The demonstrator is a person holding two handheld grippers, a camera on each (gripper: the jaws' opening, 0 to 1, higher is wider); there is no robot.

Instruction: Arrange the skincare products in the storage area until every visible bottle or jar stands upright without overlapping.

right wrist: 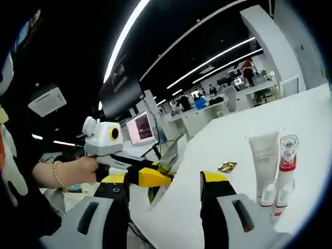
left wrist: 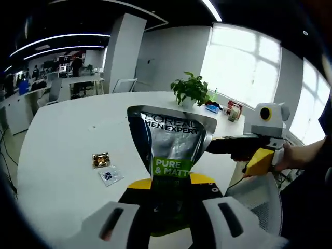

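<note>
My left gripper (left wrist: 171,182) is shut on a grey L'Oreal Men Expert tube (left wrist: 173,140) with a green label, held upright above the white table (left wrist: 67,135). In the right gripper view that left gripper (right wrist: 154,175) reaches in from the left, held by a hand, with the tube's dark edge (right wrist: 157,194) below its jaws. My right gripper (right wrist: 163,181) stands open with nothing between its jaws. On the table to its right stand a white tube (right wrist: 263,155), a red-and-clear pump bottle (right wrist: 286,163) and two small bottles (right wrist: 275,199). The right gripper (left wrist: 241,148) also shows beside the tube.
A gold sachet (left wrist: 100,159) and a clear sachet (left wrist: 110,175) lie flat on the table; the gold sachet (right wrist: 226,166) is left of the white tube. A potted plant (left wrist: 191,89) and small boxes (left wrist: 232,109) stand at the far edge. A mesh chair (left wrist: 259,199) sits lower right.
</note>
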